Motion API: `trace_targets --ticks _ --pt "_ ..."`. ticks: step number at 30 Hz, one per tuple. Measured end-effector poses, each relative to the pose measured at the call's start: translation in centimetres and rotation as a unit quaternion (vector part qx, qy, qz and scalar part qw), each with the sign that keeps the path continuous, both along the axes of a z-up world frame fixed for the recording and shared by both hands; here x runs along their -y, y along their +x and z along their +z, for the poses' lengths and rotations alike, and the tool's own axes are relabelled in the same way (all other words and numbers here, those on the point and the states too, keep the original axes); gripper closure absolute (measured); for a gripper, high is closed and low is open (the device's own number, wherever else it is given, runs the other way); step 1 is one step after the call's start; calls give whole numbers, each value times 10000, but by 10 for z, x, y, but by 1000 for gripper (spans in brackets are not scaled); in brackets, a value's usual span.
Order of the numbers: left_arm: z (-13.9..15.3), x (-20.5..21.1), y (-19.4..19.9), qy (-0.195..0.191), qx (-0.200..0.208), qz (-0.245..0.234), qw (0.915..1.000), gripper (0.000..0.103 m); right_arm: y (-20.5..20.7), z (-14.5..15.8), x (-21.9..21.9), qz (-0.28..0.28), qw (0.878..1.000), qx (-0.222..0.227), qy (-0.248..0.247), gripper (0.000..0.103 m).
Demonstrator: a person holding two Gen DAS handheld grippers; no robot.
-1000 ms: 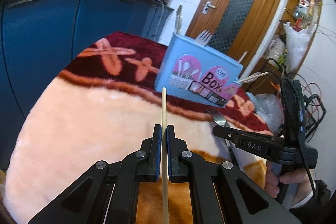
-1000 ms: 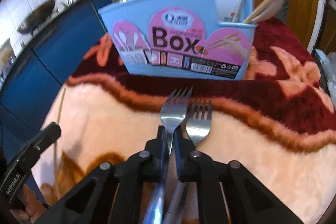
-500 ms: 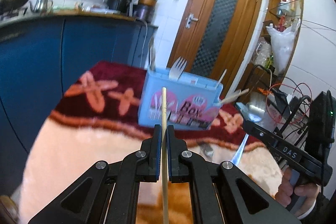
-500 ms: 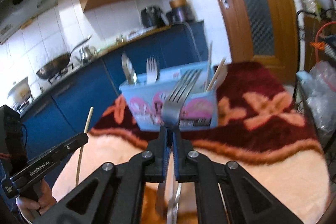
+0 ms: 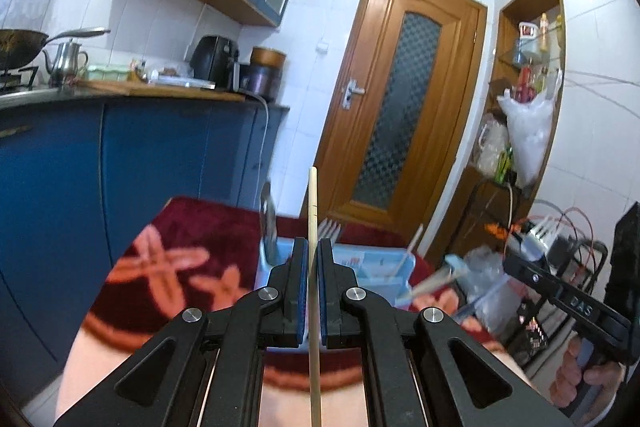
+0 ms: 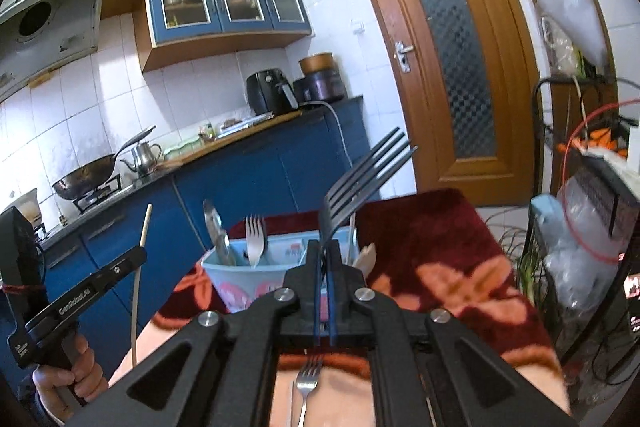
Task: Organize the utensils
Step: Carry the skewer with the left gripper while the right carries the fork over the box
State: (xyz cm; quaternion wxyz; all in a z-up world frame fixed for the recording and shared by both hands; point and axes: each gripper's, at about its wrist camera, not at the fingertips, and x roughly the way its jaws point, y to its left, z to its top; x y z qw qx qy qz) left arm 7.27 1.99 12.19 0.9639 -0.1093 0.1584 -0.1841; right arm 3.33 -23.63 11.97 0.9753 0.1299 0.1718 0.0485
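Note:
My left gripper is shut on a wooden chopstick that points up, held above the table in front of the light blue utensil box. It also shows in the right wrist view. My right gripper is shut on a metal fork, tines up and tilted right, raised just in front of the box. The box holds a knife, a fork and wooden utensils. A second fork lies on the blanket below my right gripper.
A red and peach plush blanket covers the table. Blue kitchen cabinets stand behind it, a wooden door to the right, and a rack with bags and cables at the table's right edge.
Both grippers have risen from the blanket and tilted upward. The right one lifted its fork off the table, leaving the second fork behind. The chopstick rose with the left one.

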Motion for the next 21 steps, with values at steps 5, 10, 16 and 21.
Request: trace_targets --ticks 5,10,16,21 --pt "13 7 21 12 309 176 9994 99 3 12 4 -38 9997 235 -64 100" --pt "28 11 45 -30 754 397 9964 99 7 19 9 -130 9987 443 -195 100" --pt "36 17 81 -255 1100 759 9907 99 22 23 13 -112 9983 513 -236 100" --pt "30 25 104 -207 1325 1186 9838 98 38 19 15 -34 9985 454 -290 100"
